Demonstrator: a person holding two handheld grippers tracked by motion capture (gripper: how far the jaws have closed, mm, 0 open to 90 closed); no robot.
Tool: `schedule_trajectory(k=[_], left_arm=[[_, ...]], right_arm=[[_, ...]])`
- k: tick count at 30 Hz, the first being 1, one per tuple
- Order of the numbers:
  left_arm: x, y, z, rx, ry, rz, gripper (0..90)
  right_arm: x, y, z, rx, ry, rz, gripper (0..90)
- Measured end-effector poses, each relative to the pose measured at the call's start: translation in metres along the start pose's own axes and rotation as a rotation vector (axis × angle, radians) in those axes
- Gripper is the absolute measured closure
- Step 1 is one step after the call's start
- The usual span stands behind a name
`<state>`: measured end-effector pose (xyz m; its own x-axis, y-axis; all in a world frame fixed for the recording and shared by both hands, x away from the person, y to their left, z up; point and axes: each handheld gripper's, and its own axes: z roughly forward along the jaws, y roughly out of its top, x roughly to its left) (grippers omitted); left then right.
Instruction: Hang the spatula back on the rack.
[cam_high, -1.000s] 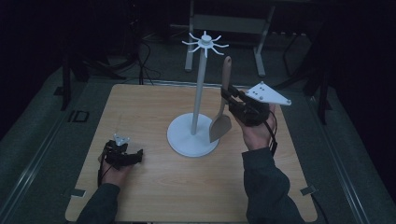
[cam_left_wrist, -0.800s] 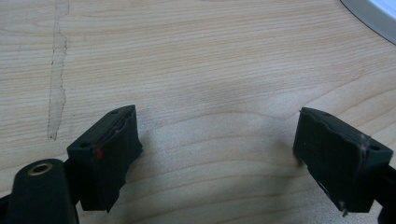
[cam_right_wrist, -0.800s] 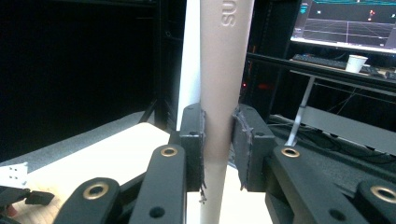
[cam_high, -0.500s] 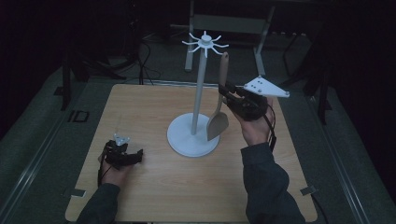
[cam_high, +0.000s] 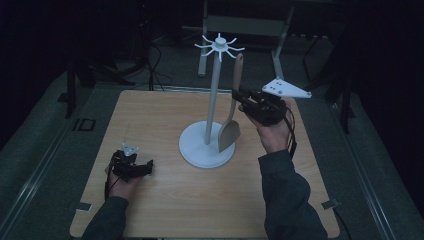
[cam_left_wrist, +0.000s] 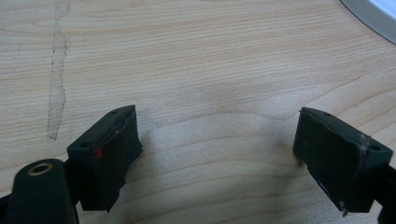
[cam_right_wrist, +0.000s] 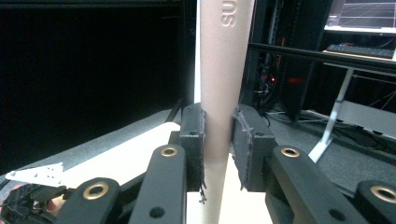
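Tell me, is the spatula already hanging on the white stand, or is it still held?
Still held. The right gripper clamps the spatula by its handle, upright beside the stand; its top is not on a hook.

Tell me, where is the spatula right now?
In the high view the spatula stands upright, right of the white stand's pole, clamped by the right gripper.

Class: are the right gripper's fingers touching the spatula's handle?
Touching. The right gripper view shows both fingers of the right gripper pressed against the spatula's handle, no gap either side.
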<state>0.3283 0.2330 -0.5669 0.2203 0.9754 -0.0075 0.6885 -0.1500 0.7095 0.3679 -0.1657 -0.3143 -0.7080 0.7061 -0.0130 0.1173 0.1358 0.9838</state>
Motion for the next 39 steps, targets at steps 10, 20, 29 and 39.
schedule_trajectory(k=[10,20,29,39], left_arm=[[0.000,0.000,0.000,-0.001,0.000,0.000,14.6],[0.000,0.000,0.000,-0.001,0.000,0.000,14.6],[0.000,0.000,0.000,-0.001,0.000,-0.001,14.6],[0.000,0.000,0.000,-0.001,0.000,-0.001,14.6]], right_arm=[[-0.004,0.002,0.008,0.024,0.018,0.007,74.6],[-0.005,0.003,0.015,0.035,0.019,0.004,74.5],[-0.004,-0.002,0.018,0.031,0.018,0.007,70.7],[-0.005,-0.002,0.014,0.016,-0.017,0.003,49.3]])
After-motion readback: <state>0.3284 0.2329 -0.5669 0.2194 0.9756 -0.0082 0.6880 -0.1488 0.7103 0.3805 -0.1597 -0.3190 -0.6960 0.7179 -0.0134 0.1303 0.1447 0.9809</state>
